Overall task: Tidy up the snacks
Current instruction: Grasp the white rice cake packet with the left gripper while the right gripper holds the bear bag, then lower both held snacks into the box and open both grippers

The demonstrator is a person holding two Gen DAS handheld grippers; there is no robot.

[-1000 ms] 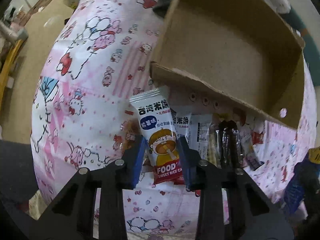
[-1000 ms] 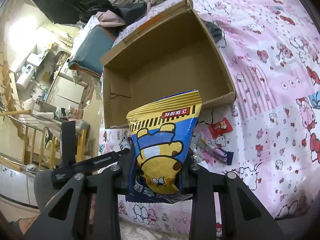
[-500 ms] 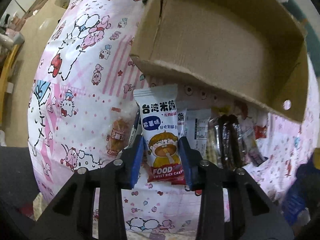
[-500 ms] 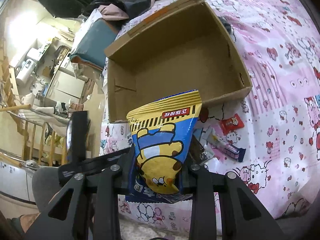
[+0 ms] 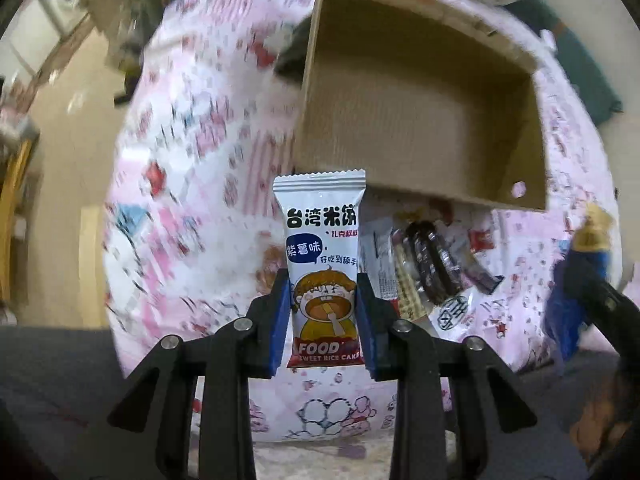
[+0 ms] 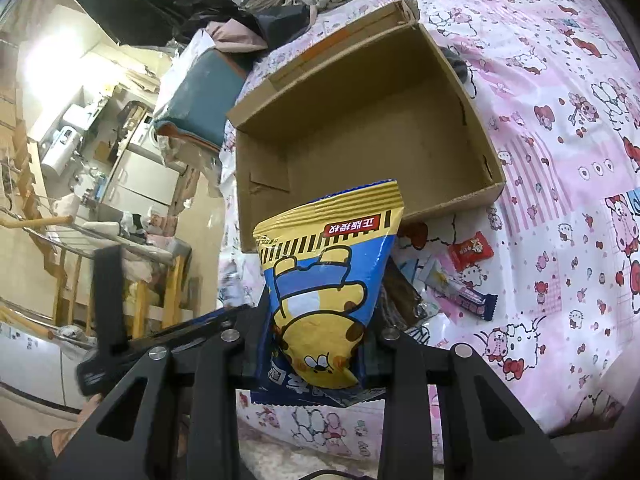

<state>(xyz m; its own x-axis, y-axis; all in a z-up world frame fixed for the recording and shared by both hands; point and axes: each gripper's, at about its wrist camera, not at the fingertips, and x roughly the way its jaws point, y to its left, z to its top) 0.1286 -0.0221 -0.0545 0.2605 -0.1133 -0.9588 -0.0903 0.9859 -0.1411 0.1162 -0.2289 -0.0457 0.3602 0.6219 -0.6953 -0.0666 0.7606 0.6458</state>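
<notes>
My left gripper (image 5: pixel 322 316) is shut on a white rice cake packet (image 5: pixel 322 240) and holds it upright in front of the open cardboard box (image 5: pixel 420 112). My right gripper (image 6: pixel 316 344) is shut on a blue and yellow bear snack bag (image 6: pixel 324 280), held upside down just before the same box (image 6: pixel 360 132). The box looks empty inside. Several loose snacks (image 5: pixel 428 268) lie on the pink cartoon-print cloth (image 5: pixel 200 140) in front of the box. A red candy packet (image 6: pixel 470 250) and a dark blue bar (image 6: pixel 472 302) lie among them.
The right gripper and its bag show at the right edge of the left wrist view (image 5: pixel 580 280). Clothes and a teal cushion (image 6: pixel 200 92) pile behind the box. Shelves and a drying rack (image 6: pixel 60 240) stand to the left, off the cloth's edge.
My left gripper has lifted and swung with the rice cake packet, so the box now sits more square ahead. The right gripper has moved slightly closer to the box with its bag.
</notes>
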